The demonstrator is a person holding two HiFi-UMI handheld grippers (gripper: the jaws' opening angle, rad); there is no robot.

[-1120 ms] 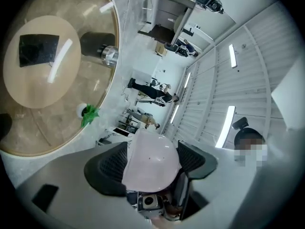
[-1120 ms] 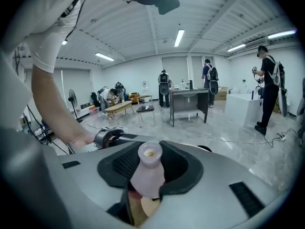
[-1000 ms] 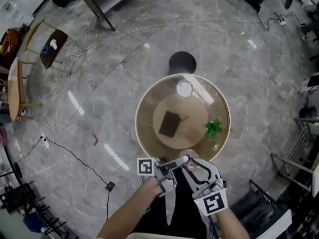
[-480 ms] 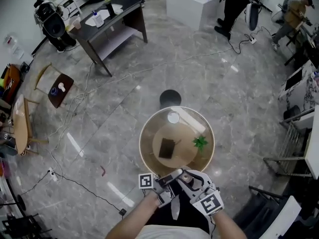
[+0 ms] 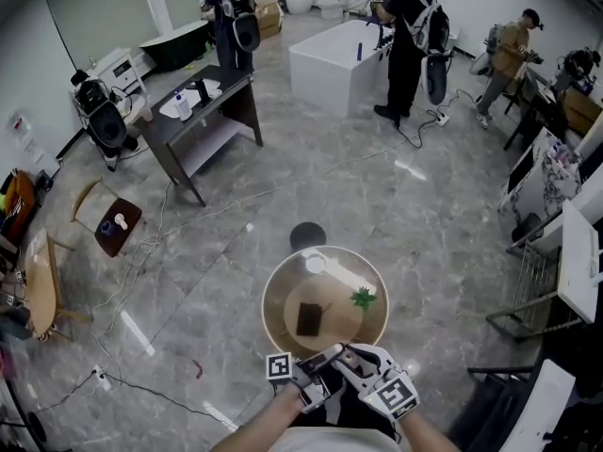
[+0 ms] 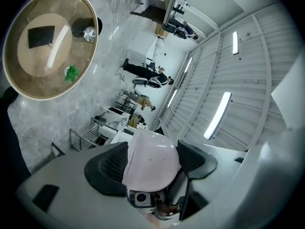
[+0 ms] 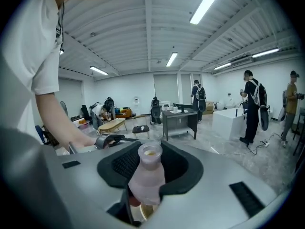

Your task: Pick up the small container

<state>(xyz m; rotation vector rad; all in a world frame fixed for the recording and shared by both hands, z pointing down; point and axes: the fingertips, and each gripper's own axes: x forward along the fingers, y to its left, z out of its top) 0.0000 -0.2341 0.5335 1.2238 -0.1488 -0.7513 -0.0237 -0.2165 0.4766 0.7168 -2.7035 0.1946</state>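
the round surface (image 5: 283, 288) now looks smaller and farther below than a second ago, and more of the far room has come into view, while both grippers stay together at the near edge. the right gripper (image 7: 148, 160) has its jaws pinching the small container (image 7: 146, 180), a pale pink open-necked bottle, well clear of the surface. the left gripper (image 6: 151, 162) has its jaws clamped wide on a pale rounded piece (image 6: 152, 149). the pick-up looks complete.

The small container (image 7: 147, 175) and the cap (image 6: 151, 159) are pale pink; the bench (image 5: 279, 301) is amber-brown; the floor (image 5: 188, 271) is grey-veined.
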